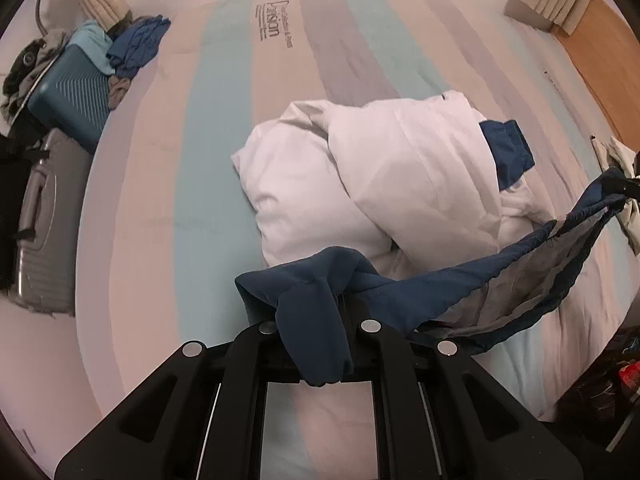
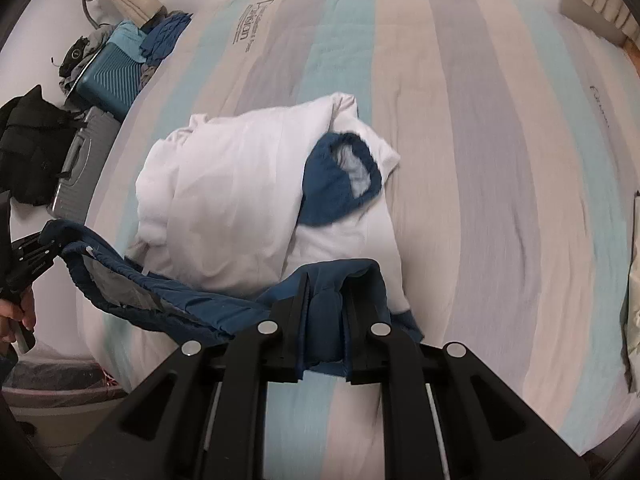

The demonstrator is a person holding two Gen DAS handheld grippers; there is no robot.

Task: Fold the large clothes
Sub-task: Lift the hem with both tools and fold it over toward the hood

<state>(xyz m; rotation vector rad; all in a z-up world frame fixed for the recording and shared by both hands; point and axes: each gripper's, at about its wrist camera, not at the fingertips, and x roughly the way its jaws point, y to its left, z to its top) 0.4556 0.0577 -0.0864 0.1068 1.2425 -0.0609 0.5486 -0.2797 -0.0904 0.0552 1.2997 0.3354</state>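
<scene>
A large white garment with navy blue trim lies bunched on the striped bed; it also shows in the right wrist view. Its navy hem band is stretched in the air between both grippers. My left gripper is shut on one end of the band, and blue cloth drapes over its fingers. My right gripper is shut on the other end. The left gripper also shows at the left edge of the right wrist view. A navy cuff and navy neckline lie on the white cloth.
A teal suitcase and a grey suitcase stand left of the bed, with a pile of blue clothes. A wooden headboard is at the right. A lined bin stands by the bed's near corner.
</scene>
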